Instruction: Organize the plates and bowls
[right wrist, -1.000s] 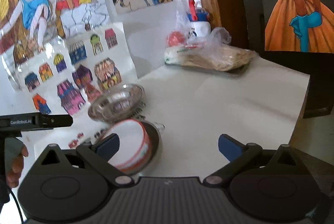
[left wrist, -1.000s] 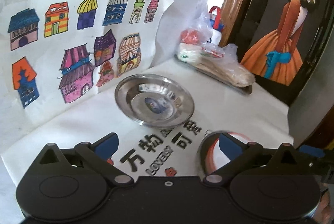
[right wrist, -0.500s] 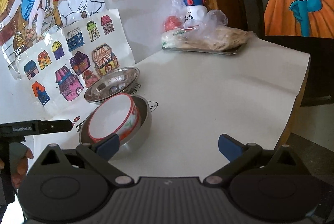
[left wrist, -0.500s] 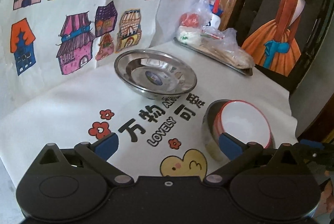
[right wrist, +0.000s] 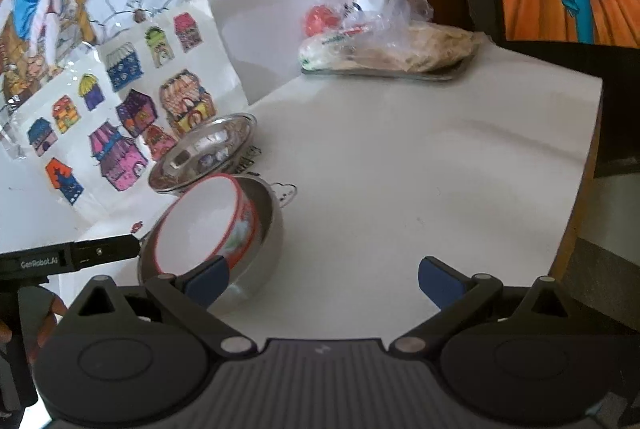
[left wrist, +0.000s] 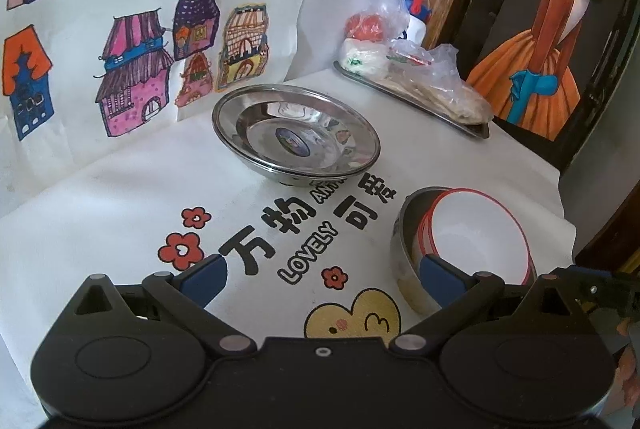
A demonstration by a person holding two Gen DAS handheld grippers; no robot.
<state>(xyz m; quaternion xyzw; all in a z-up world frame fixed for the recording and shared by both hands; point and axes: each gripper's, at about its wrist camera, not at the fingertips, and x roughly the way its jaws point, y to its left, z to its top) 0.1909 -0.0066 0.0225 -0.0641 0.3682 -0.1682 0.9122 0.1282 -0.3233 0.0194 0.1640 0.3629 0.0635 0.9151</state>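
A shallow steel plate (left wrist: 296,137) sits on the white printed cloth near the back wall; it also shows in the right wrist view (right wrist: 204,157). A white bowl with a red rim (left wrist: 476,233) lies tilted inside a steel bowl (left wrist: 404,249) at the front right; both show in the right wrist view, the white bowl (right wrist: 200,221) and the steel bowl (right wrist: 264,241). My left gripper (left wrist: 322,275) is open and empty, its right finger just in front of the bowls. My right gripper (right wrist: 322,275) is open and empty, its left finger beside the steel bowl.
A steel tray (left wrist: 416,101) with bagged food stands at the back right by a wooden frame; it also shows in the right wrist view (right wrist: 384,71). Children's drawings (left wrist: 120,29) lean on the wall. The table's right edge (right wrist: 588,165) drops off beside dark furniture.
The left gripper has pulled back and up from the cloth, so more of the print and the bowls shows. The right gripper has shifted a little closer to the nested bowls.
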